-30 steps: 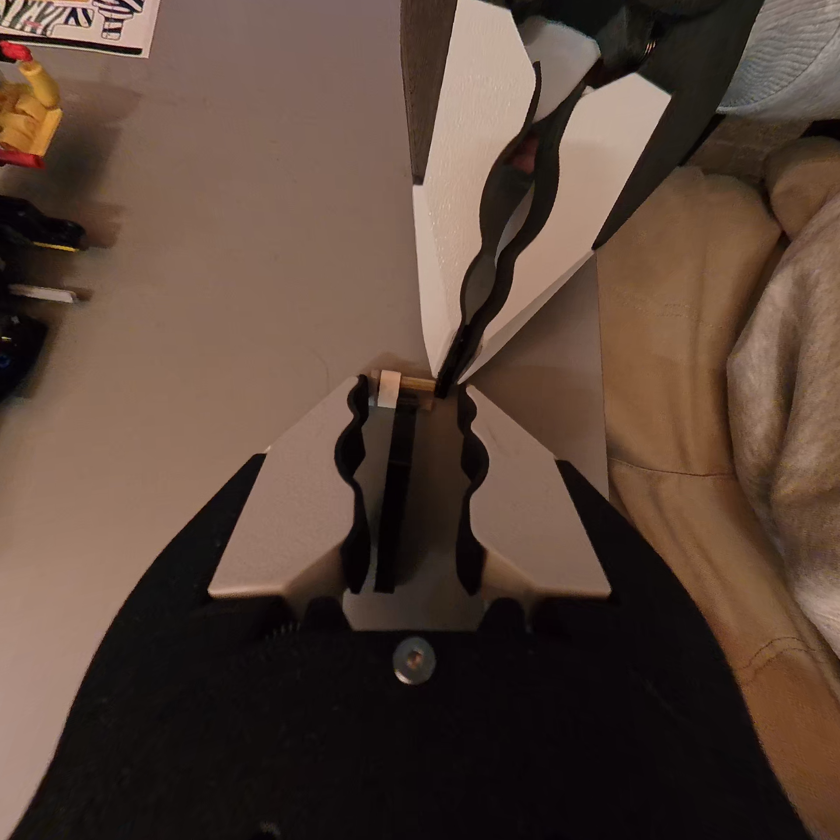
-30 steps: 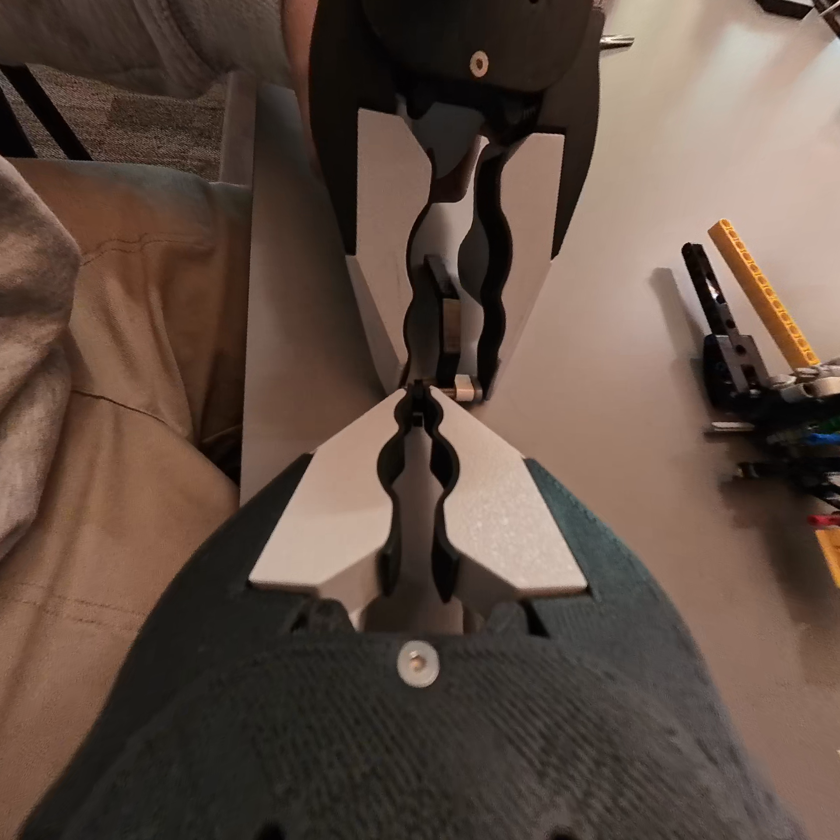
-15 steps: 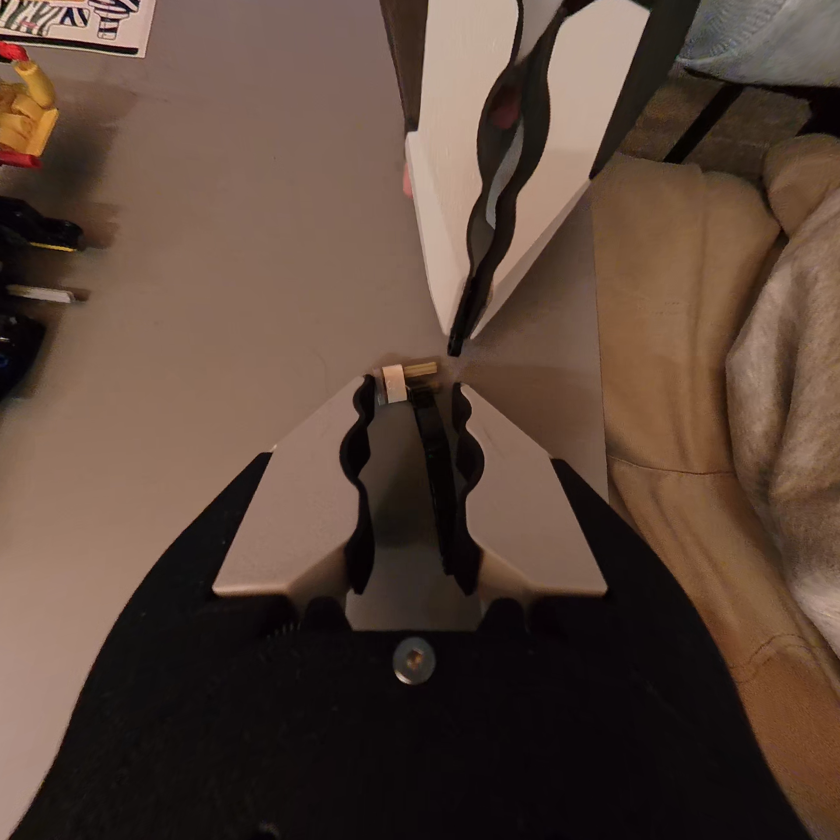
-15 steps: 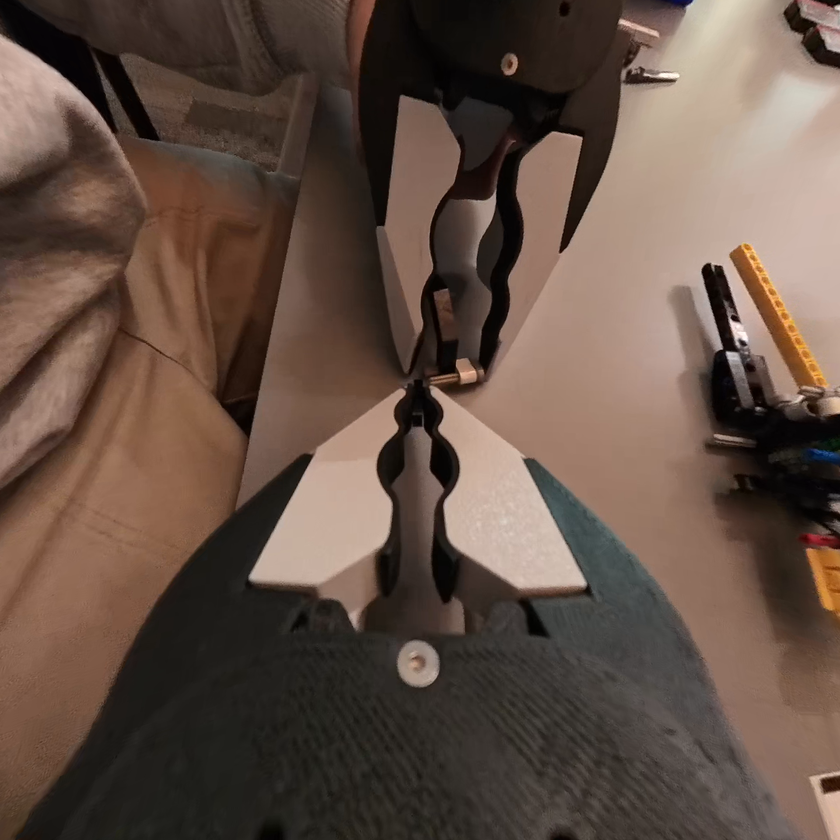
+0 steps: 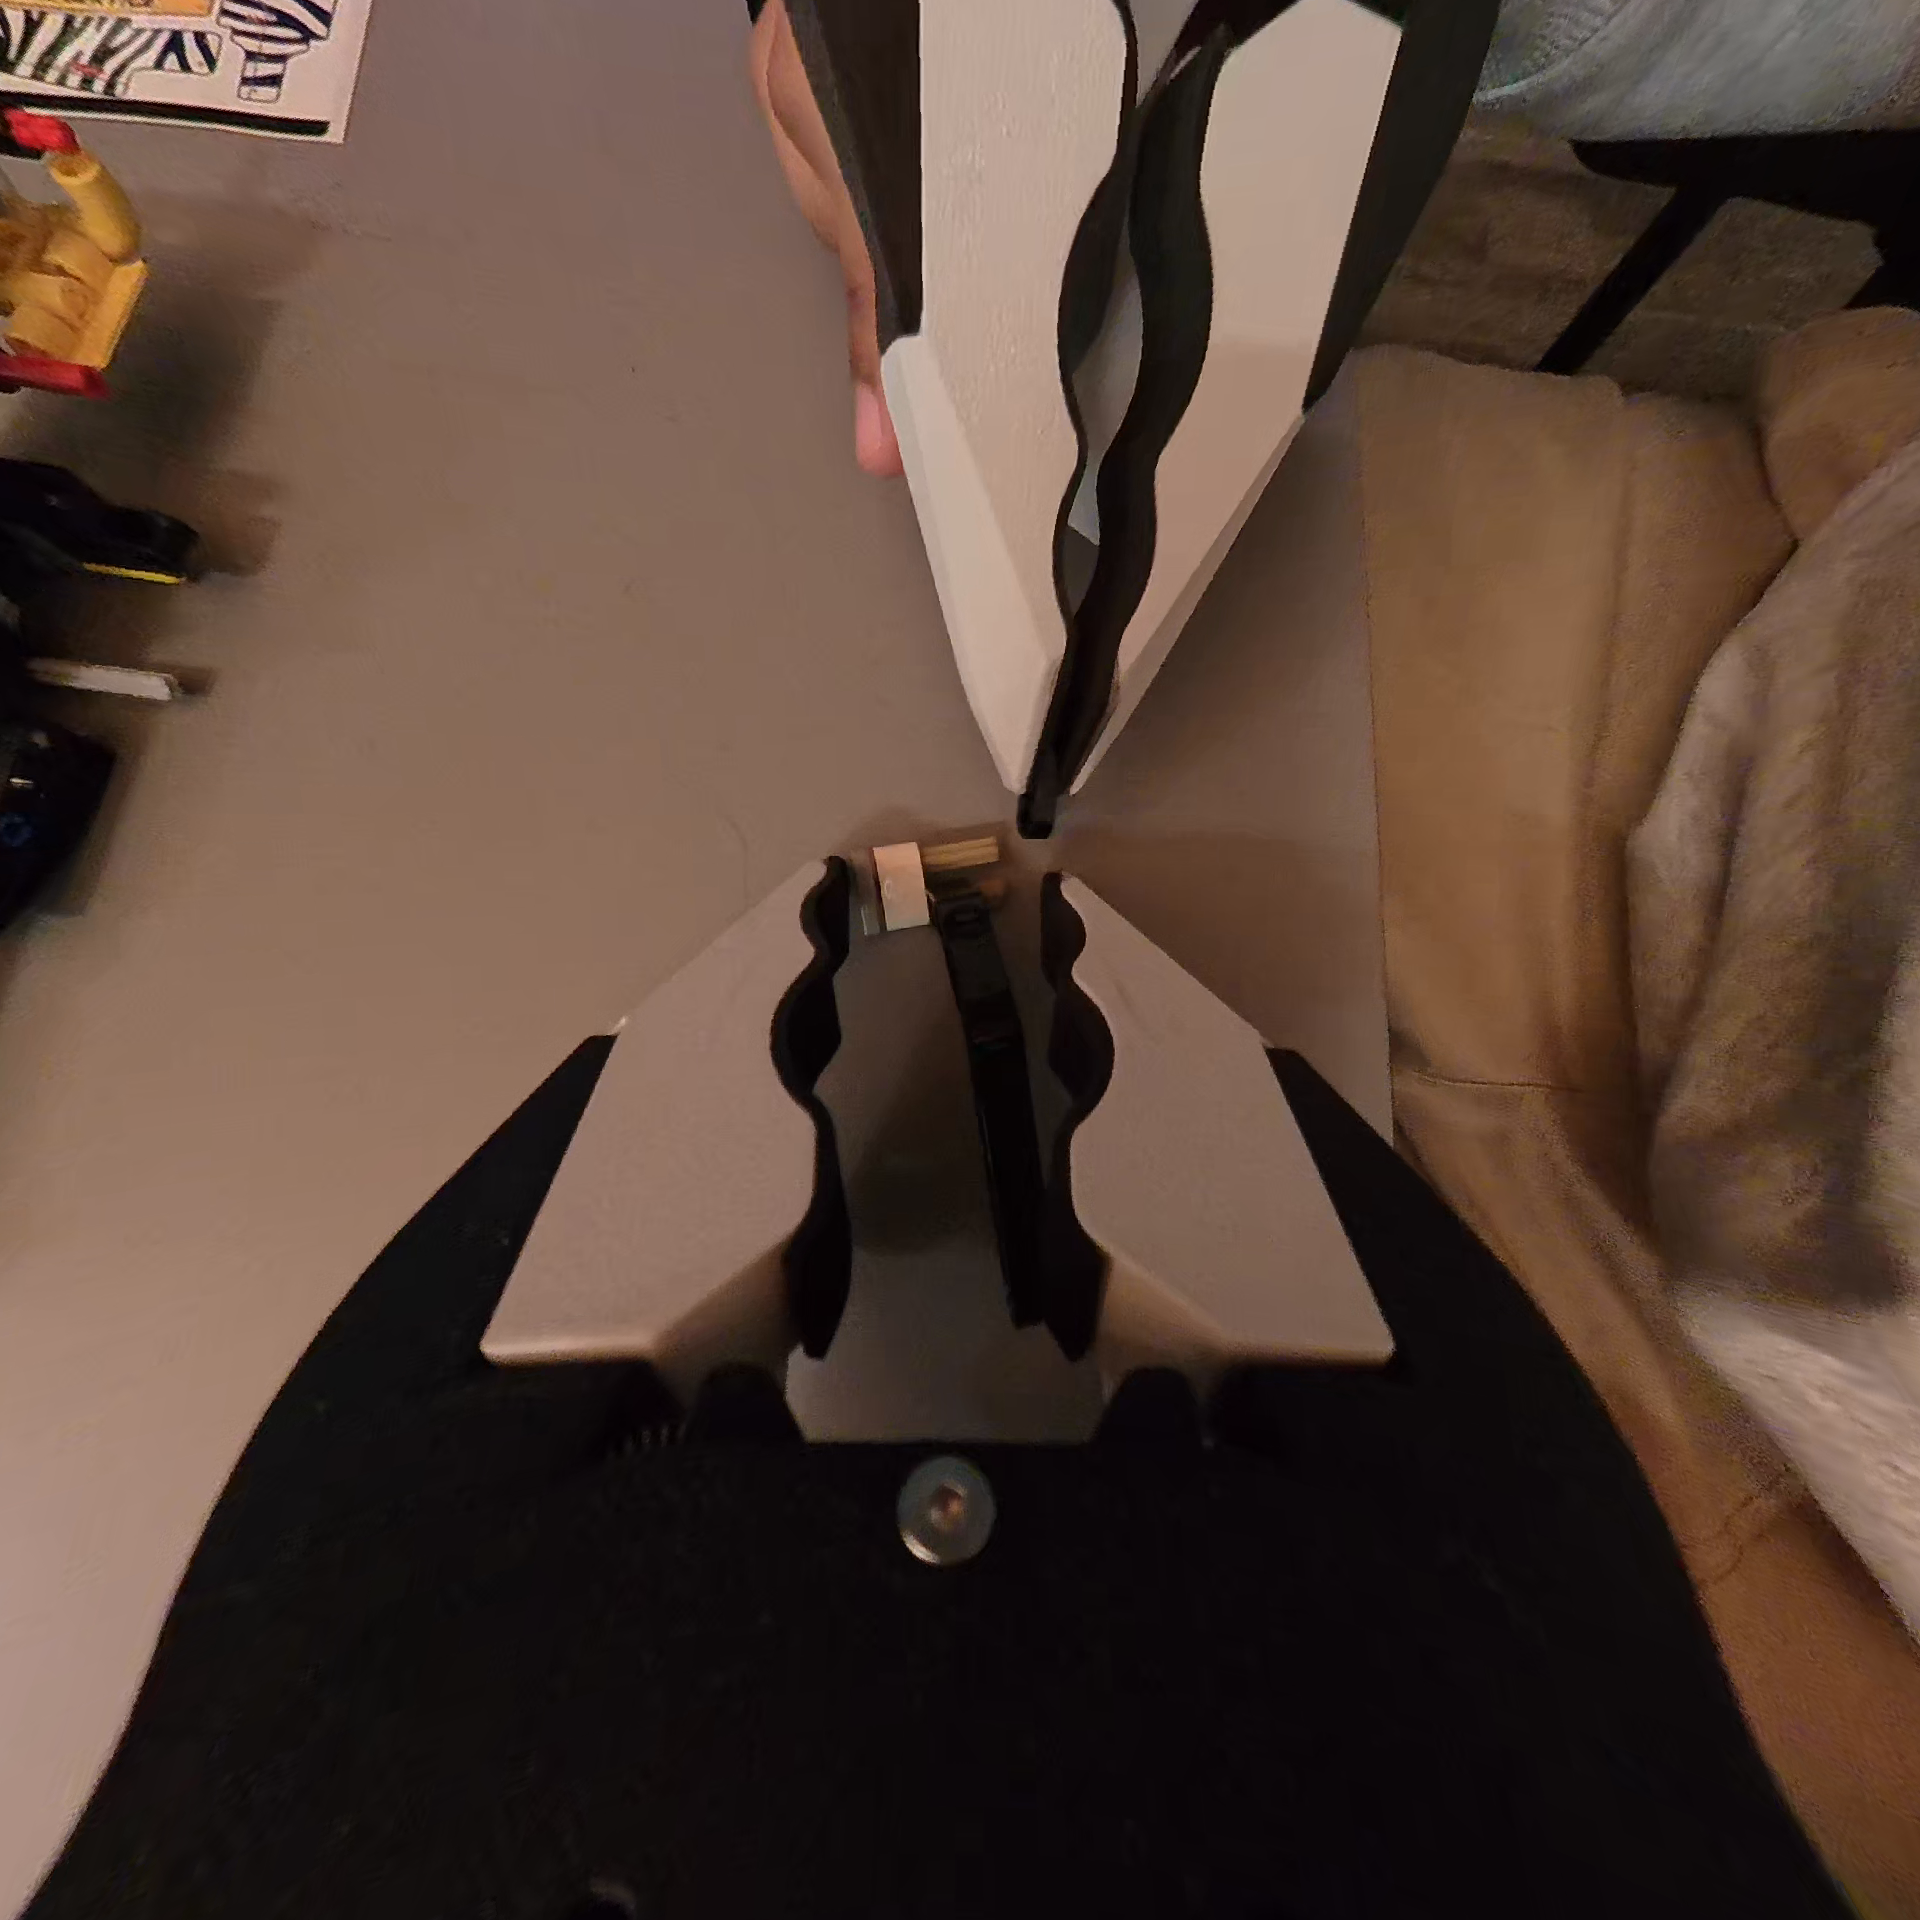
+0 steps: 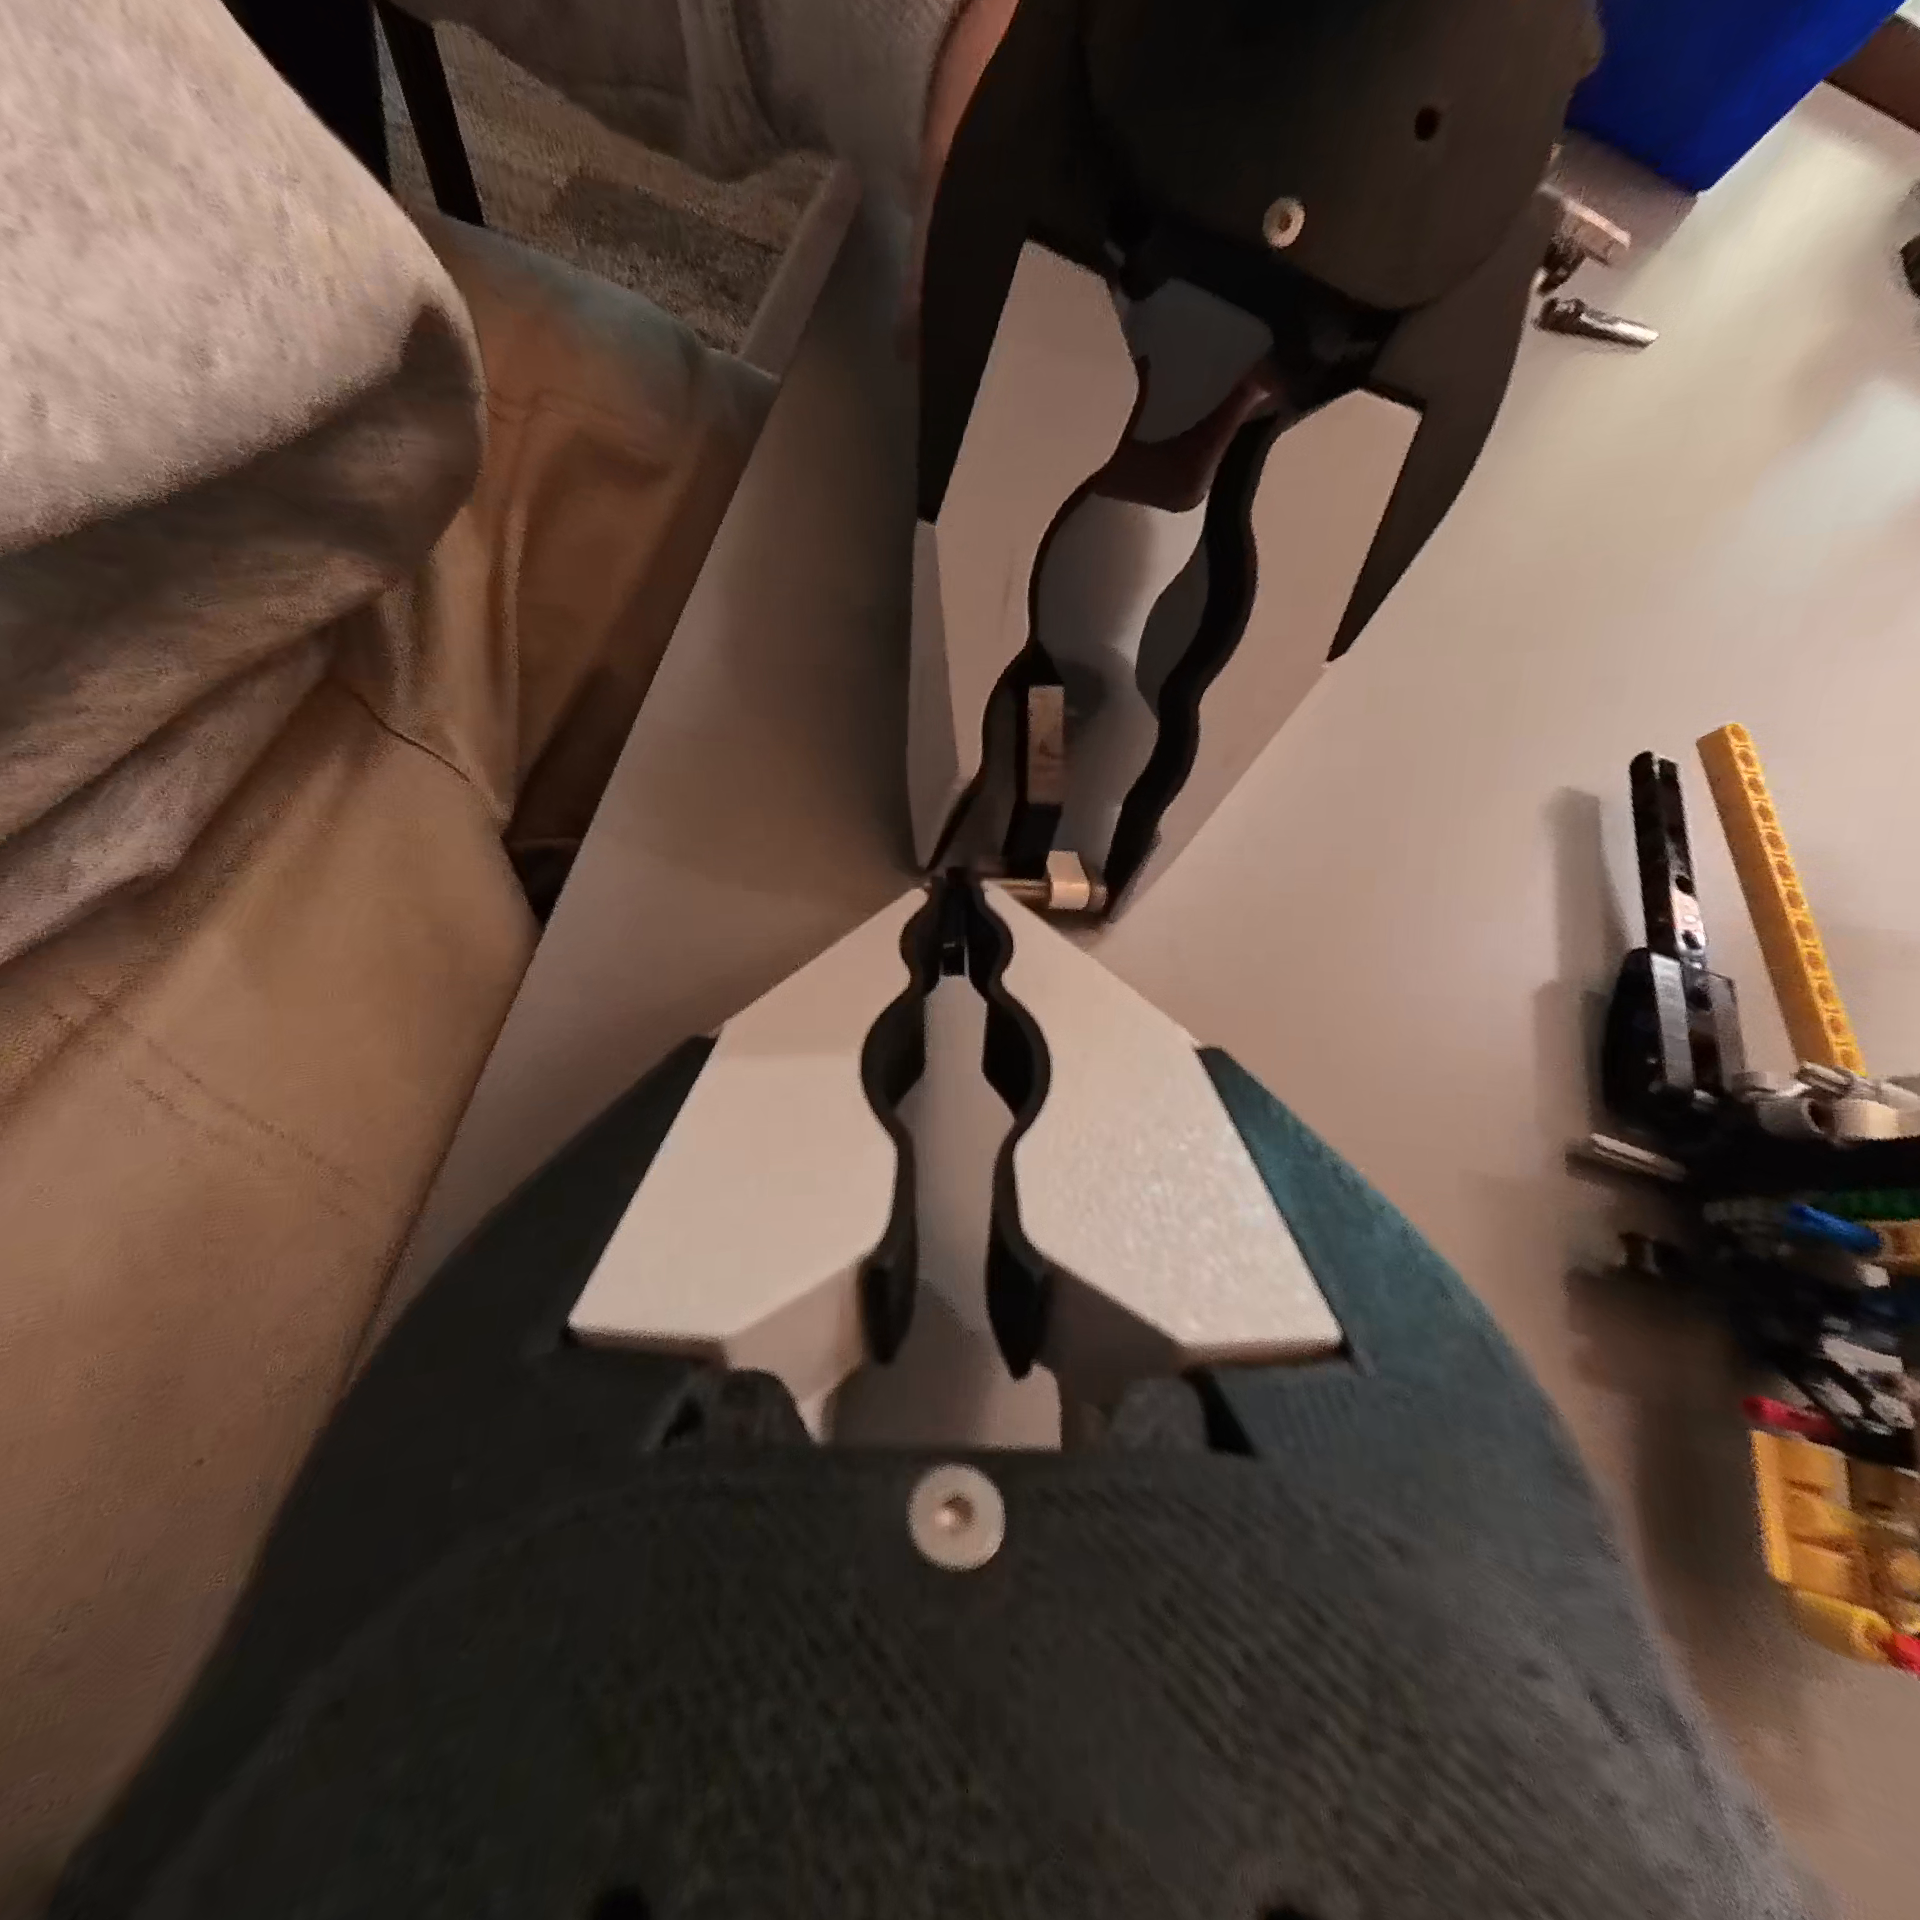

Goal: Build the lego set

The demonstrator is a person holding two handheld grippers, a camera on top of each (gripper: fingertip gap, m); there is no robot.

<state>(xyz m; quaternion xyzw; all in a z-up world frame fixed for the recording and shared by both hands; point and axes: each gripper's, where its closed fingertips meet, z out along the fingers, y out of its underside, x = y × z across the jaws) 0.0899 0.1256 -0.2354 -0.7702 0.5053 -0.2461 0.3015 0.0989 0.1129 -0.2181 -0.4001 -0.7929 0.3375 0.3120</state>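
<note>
Jaws of the left gripper (image 5: 940,878) spread, with a long black lego beam (image 5: 992,1081) standing loose between them, leaning against the right-hand pad rather than pinched. At the beam's far end, a tan axle pin (image 5: 961,854) crossing sideways and carrying a small white bush (image 5: 896,883). Jaws of the right gripper (image 6: 951,914) pressed together on a small black piece (image 6: 950,951) at their very tip; hard to tell what kind of piece. Tip of the right gripper (image 5: 1039,821) poised just beside the free end of the tan pin, touching or nearly so; not clear which. All of this close to the near edge of the pale grey table (image 5: 468,623), beside a beige cushion (image 5: 1538,727).

Toward the far side of the table, a partly built model of black, yellow, red and blue lego parts (image 6: 1787,1174), with a long yellow holed beam (image 6: 1782,904) and a black beam (image 6: 1668,862) sticking out of it. An illustrated instruction sheet (image 5: 177,57) at the table's far corner in the left wrist view.

Judged from this: main body well begun, small sub-assembly of beam, pin and bush under way. Left to do, probably: seating the black piece on the pin, joining the sub-assembly to the model, plus whatever parts remain.
</note>
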